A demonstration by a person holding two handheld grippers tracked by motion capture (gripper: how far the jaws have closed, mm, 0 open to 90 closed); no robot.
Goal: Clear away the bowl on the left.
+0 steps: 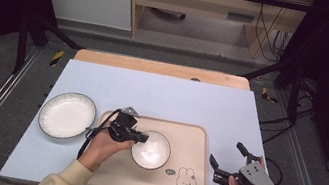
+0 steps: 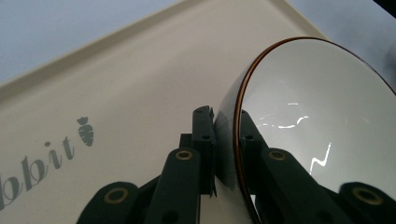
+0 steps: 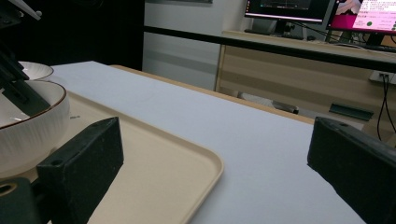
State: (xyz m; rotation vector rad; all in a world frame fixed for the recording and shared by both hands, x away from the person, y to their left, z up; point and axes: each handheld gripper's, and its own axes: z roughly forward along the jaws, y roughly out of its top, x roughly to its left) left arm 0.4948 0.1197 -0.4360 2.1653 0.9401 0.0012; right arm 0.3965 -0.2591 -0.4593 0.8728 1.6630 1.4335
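A white bowl with a brown rim sits on the beige tray, left of the tray's middle. My left gripper is shut on the bowl's left rim; in the left gripper view the bowl has one jaw inside its wall and one outside, and my left gripper pinches it. My right gripper hovers open just off the tray's right edge, with nothing between its fingers. In the right gripper view my right gripper looks across the tray toward the bowl.
A white plate with a dark rim lies on the pale blue mat left of the tray. The tray carries a rabbit drawing at its front right. Beyond the table stand a wooden desk and monitors.
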